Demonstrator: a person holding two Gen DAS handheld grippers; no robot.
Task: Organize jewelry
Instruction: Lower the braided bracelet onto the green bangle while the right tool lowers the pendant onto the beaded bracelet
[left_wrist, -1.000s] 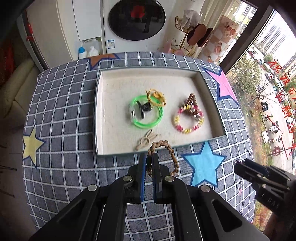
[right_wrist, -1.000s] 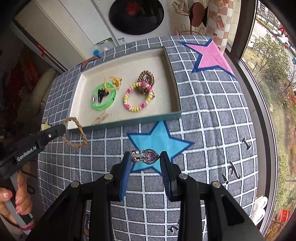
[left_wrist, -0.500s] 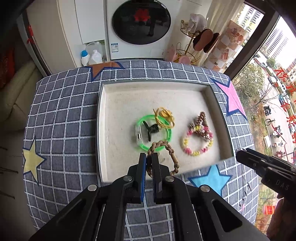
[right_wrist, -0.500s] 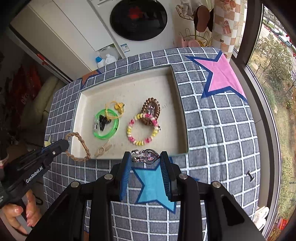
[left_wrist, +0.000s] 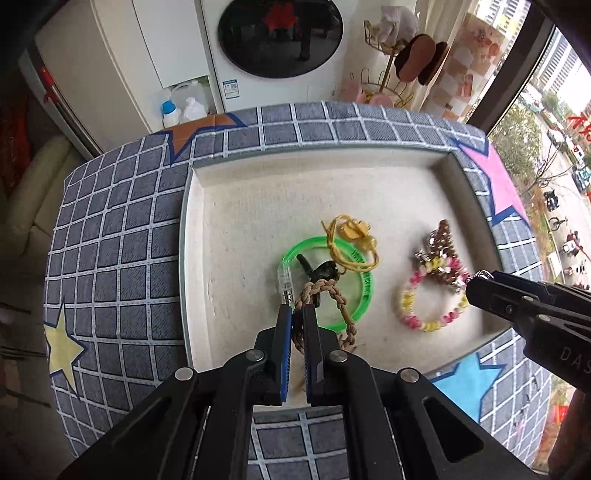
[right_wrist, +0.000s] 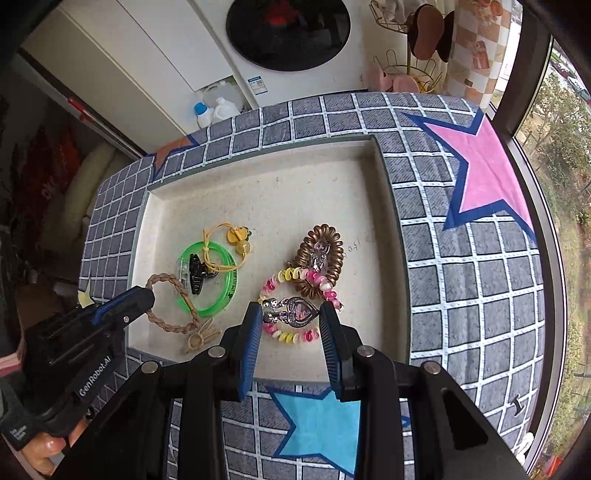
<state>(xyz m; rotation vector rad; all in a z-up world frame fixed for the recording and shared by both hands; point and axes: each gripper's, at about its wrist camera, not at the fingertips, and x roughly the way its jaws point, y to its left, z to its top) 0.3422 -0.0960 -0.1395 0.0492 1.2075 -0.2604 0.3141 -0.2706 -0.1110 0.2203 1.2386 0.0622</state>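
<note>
My left gripper (left_wrist: 297, 314) is shut on a braided tan bracelet (left_wrist: 334, 295) and holds it above the beige tray (left_wrist: 229, 229), over a green bangle (left_wrist: 364, 284). The bracelet also shows in the right wrist view (right_wrist: 166, 299). My right gripper (right_wrist: 291, 315) is shut on a silver heart pendant (right_wrist: 295, 314) and holds it over the pink and yellow bead bracelet (right_wrist: 295, 280) near the tray's front edge. The right gripper also shows in the left wrist view (left_wrist: 476, 284).
The tray (right_wrist: 332, 177) also holds a yellow cord charm (left_wrist: 351, 236), a black clip (left_wrist: 317, 271), a brown coil hair tie (right_wrist: 321, 254) and a small tan loop (right_wrist: 201, 338). It stands on a grey checked cloth with stars (left_wrist: 110, 258). A washing machine (left_wrist: 277, 40) is behind.
Both grippers have moved forward from over the cloth to over the tray, each still holding its piece. The tray looks larger and closer in both views.
</note>
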